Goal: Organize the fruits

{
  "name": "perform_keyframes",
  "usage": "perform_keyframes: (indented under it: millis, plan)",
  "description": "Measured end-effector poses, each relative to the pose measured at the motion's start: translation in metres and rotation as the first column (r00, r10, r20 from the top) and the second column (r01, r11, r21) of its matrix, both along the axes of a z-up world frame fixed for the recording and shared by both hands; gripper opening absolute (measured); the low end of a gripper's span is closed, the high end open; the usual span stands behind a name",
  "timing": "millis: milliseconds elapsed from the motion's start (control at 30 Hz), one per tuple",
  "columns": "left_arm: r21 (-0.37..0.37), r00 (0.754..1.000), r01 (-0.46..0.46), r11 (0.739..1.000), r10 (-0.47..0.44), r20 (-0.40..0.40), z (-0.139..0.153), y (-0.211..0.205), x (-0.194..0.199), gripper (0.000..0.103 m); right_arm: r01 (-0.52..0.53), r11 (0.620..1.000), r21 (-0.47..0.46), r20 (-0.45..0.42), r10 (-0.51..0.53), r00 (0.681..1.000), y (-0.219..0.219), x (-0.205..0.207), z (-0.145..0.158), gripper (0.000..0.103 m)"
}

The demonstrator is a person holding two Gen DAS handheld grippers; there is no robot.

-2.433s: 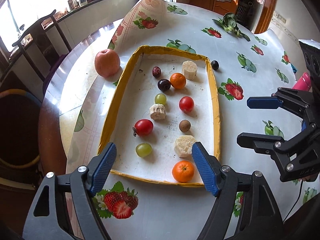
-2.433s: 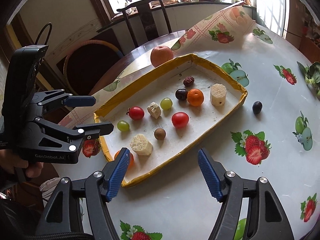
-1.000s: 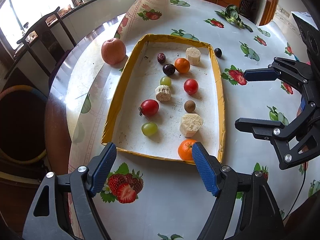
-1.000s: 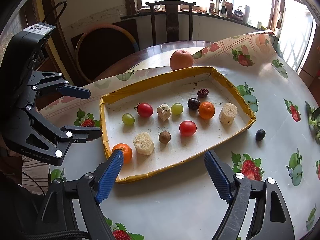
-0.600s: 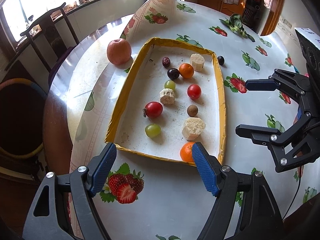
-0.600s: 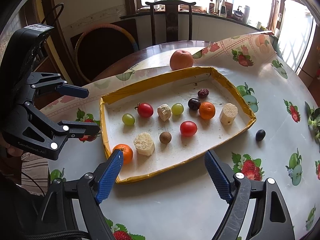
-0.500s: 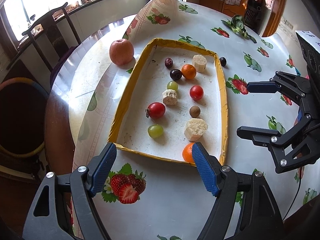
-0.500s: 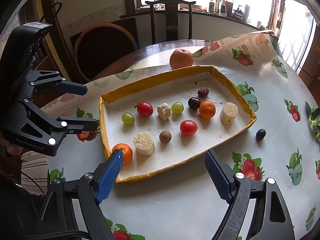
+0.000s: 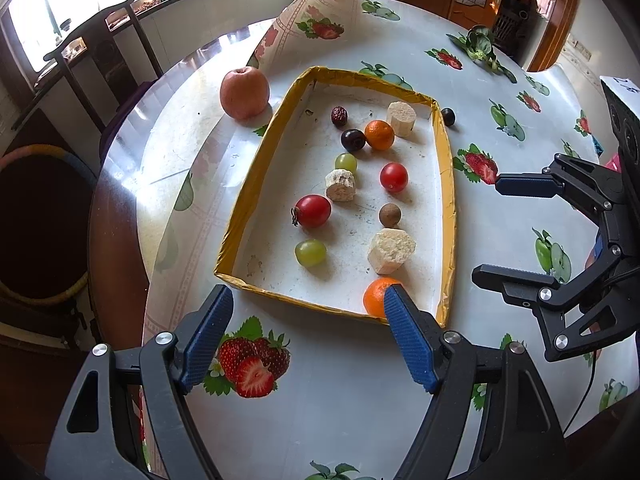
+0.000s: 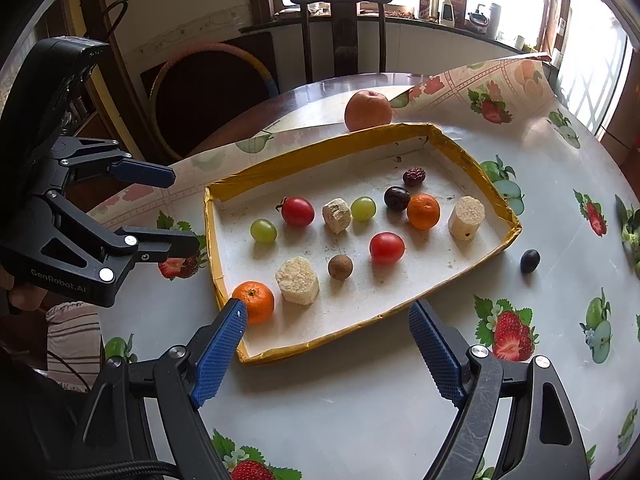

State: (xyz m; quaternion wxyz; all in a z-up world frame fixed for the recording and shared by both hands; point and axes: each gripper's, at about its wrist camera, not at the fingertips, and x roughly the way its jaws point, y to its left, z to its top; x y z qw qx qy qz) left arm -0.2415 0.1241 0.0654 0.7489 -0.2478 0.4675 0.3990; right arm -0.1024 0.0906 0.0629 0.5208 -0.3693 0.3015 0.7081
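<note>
A yellow-rimmed tray lies on the fruit-print tablecloth. In it lie several small fruits: two oranges, two red tomatoes, two green grapes, a dark plum, a red date, a brown longan and pale cut chunks. An apple and a dark grape lie outside the tray. My left gripper is open above the tray's near edge. My right gripper is open and empty over the tray's long side.
A wooden chair and a hoop stand beyond the round table's edge. A leafy green lies at the far side. The tablecloth's corner is folded up behind the apple. Bottles line the windowsill.
Both grippers have drawn back and up a little from the tray, so more of the table shows. Both stayed open. The fruits have not moved.
</note>
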Motion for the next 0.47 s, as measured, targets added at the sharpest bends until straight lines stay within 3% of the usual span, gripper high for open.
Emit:
perform_keyframes:
  millis: [467]
  plan:
    - [-0.032,0.991,-0.024,0.999,0.028,0.127,0.011,0.002,-0.006,0.078,0.060,0.998,0.005,-0.085,-0.059,0.995,-0.010,0.011,0.001,0.085]
